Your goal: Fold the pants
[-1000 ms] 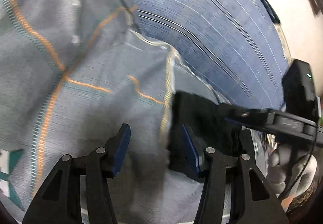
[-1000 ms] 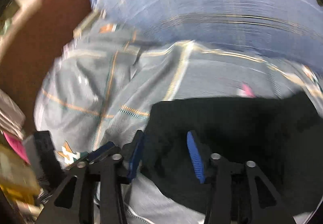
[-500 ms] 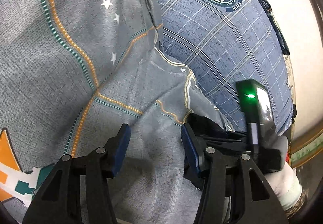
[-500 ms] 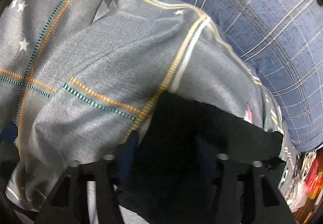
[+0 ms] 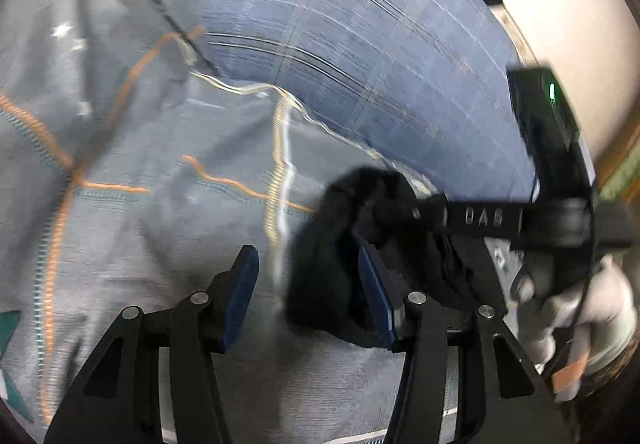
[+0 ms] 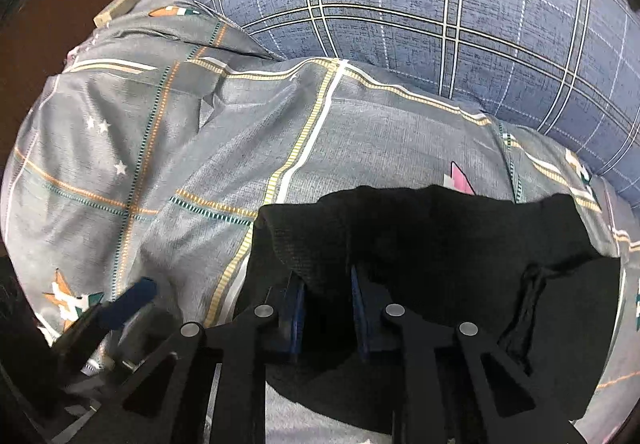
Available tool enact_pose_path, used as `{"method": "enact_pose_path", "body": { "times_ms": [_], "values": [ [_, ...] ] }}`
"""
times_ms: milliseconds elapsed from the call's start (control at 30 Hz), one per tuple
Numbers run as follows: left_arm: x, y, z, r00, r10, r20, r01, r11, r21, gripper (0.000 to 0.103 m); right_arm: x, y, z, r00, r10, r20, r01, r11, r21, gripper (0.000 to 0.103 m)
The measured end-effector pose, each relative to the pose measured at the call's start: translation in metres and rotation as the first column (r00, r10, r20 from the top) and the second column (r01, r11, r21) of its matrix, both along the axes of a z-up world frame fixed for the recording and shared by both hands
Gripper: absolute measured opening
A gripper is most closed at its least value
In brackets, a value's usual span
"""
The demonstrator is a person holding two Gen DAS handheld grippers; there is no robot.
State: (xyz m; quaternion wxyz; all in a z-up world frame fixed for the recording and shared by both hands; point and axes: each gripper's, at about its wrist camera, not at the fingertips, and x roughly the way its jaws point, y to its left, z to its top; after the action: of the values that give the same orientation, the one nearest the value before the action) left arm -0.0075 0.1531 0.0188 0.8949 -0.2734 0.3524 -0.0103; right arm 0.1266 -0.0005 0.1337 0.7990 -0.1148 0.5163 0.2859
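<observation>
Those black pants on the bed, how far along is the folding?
Early to midway, I'd guess. The black pants lie bunched on the grey bedspread, no neat fold visible. In hand: the right hand-held gripper pinches a fabric edge; the left hand-held gripper is open beside the pants. Left: folding over and flattening.

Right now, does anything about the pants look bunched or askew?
Yes. The black fabric pants are bunched: the right hand-held gripper pinches a raised ridge, and a dark strand trails loose at their right side. The left hand-held gripper is open.
</observation>
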Motion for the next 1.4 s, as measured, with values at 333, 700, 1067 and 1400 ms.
{"method": "enact_pose_path", "body": {
  "times_ms": [333, 700, 1067, 1400],
  "values": [
    [0.042, -0.026, -0.009, 0.994, -0.109, -0.031, 0.111, 0.989, 0.095, 0.063, -0.01, -0.023, 0.024, 1.0, 0.015, 0.027, -0.016, 0.999, 0.048, 0.02],
    [0.037, -0.027, -0.009, 0.97, -0.241, -0.041, 0.238, 0.968, -0.076, 0.005, -0.007, -0.019, 0.019, 0.999, 0.004, -0.031, 0.0, 0.991, 0.133, 0.02],
    [0.064, -0.097, 0.051, 0.93, -0.367, -0.003, 0.366, 0.929, -0.057, 0.005, 0.011, -0.125, 0.045, 0.994, -0.108, -0.025, 0.11, 0.939, 0.327, 0.02],
    [0.124, -0.245, 0.06, 0.845, -0.527, -0.087, 0.533, 0.842, 0.08, 0.006, 0.038, -0.276, 0.017, 0.94, -0.328, -0.095, 0.334, 0.821, 0.463, 0.02]
  ]
}}
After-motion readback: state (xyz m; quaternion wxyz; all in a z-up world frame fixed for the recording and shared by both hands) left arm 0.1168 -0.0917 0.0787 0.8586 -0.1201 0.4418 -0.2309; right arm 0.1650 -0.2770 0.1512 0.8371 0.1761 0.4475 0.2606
